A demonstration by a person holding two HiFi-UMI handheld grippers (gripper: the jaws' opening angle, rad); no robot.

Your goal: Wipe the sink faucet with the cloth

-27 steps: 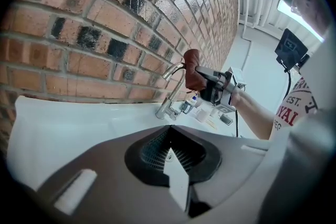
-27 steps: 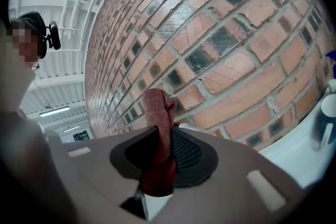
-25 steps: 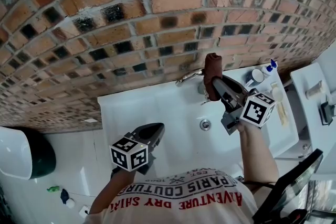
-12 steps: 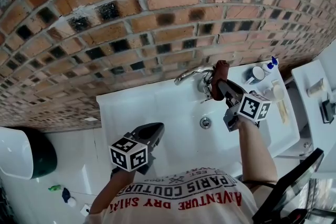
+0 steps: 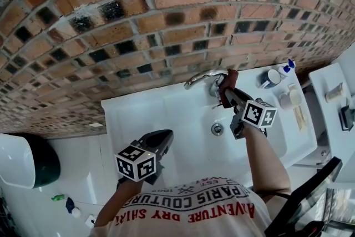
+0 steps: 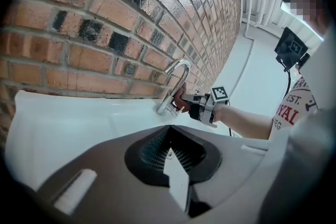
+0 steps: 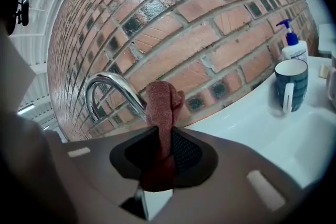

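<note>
Brick wall [image 5: 166, 14] rises straight behind the white sink [image 5: 138, 114], and the curved metal faucet [image 5: 201, 77] stands at the sink's back edge, close to the bricks. The right gripper [image 5: 226, 91] has its jaws clamped on a reddish cloth [image 7: 160, 105]. The cloth's bunched end pokes past the jaw tips and sits just beside the faucet's neck, probably touching it.

The cloth looks soft, light and floppy, so it should mould round the pipe. Gripping it low on the bunch seems right, since that leaves a free pad to rub with. The faucet looks rigid, smooth and likely slippery.

Room is tight behind the neck, against the bricks, while the front and left are open over the basin. A mug [image 7: 287, 89] and a pump bottle [image 7: 293, 47] stand to the right, near enough to mind on wide strokes. The left gripper [image 5: 165, 137] hangs well apart near the sink's front edge, jaws together and holding nothing.
</note>
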